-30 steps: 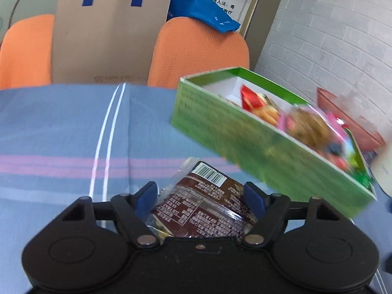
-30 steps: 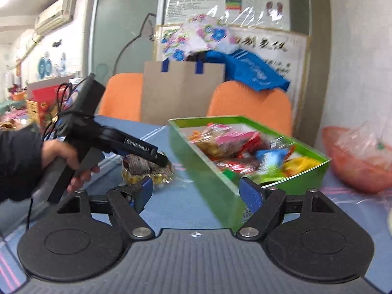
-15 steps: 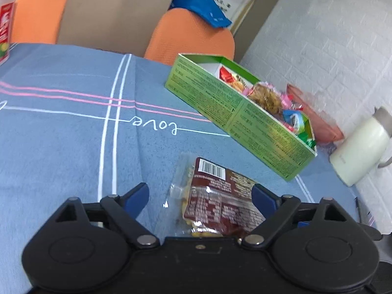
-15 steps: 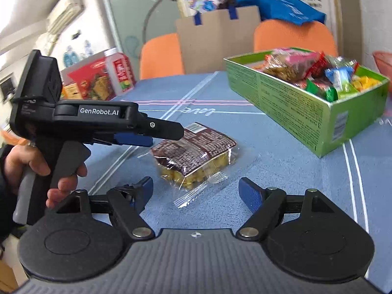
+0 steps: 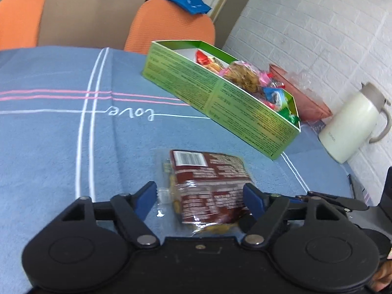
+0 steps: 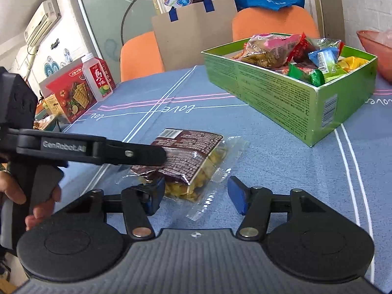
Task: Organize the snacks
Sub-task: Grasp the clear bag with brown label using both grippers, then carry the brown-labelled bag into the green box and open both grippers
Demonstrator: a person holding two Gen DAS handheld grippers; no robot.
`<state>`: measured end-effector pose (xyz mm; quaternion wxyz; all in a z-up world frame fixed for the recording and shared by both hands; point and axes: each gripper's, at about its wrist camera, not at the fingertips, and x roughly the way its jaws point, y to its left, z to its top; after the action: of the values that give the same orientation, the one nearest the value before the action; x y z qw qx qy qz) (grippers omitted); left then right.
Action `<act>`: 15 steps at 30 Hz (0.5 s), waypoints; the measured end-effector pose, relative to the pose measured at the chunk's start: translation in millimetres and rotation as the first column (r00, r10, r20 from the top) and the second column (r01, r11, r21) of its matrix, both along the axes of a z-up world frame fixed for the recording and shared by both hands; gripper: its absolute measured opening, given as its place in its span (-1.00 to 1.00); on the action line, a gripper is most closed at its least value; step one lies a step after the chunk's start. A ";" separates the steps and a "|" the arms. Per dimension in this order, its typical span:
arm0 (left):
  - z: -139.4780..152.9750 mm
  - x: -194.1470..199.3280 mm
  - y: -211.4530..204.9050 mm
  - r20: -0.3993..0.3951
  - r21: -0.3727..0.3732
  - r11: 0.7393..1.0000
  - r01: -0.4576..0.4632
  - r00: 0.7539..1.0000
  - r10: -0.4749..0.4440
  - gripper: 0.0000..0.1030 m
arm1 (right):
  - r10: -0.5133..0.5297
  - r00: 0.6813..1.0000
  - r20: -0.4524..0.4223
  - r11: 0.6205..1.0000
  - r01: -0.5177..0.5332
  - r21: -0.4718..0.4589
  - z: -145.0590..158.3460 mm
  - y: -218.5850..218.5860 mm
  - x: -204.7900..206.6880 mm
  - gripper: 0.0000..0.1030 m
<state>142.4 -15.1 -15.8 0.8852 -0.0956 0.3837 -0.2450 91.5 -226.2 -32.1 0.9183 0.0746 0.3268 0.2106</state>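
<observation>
A: Which step is this?

B: I'd call it the pickup of a loose snack. At the bottom of the left view the left gripper (image 5: 199, 197) has the packet (image 5: 208, 181) between its jaws, which are closing but not yet pressing; the pad at lower right is at the wrapper's edge, the other stands off the clear seal. So nothing is held.

A: And the other one?

B: In the right view the right gripper (image 6: 193, 196) sits at the bottom with the near end of the packet (image 6: 186, 156) between its blue pads. Its jaws are closing too, and the left pad is close on the wrapper, though I can't tell if it touches. Its grip isn't made either.

A: Where does the packet lie?

B: Flat on the blue cloth (image 5: 49, 147), in the lower middle of both frames, apart from the box (image 5: 220, 98), which runs toward the upper right of the left view.

A: How does it look?

B: A clear crinkly wrapper with a brown printed label, barcode at the far end, yellowish pieces showing through. Soft and slippery, I'd guess.

A: Next move?

B: One gripper must pinch the filled part, not the thin seal, then lift and carry it up-frame to the box, which is already heaped with sweets at one end; the emptier end at its far corner looks easier.
</observation>
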 end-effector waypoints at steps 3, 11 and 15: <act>-0.3 -6.2 -6.1 0.021 0.031 0.999 -0.009 1.000 0.008 0.72 | 0.021 0.999 0.038 0.999 -0.020 -0.033 -2.3 6.4 -1.3 0.60; 18.2 -16.8 -15.5 0.108 0.043 0.999 -0.033 0.994 0.029 0.48 | 0.053 0.993 0.104 0.997 -0.046 -0.067 11.7 2.6 -7.2 -0.01; 32.2 -9.2 -19.5 0.134 -0.002 0.999 -0.039 0.990 0.039 0.48 | 0.038 0.986 0.160 0.997 -0.027 -0.073 26.6 -2.8 -4.3 -0.03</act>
<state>133.2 -34.6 16.5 0.9137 -0.0862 0.3213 -0.2332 87.2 -229.0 -5.5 0.9402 0.0195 0.2598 0.2192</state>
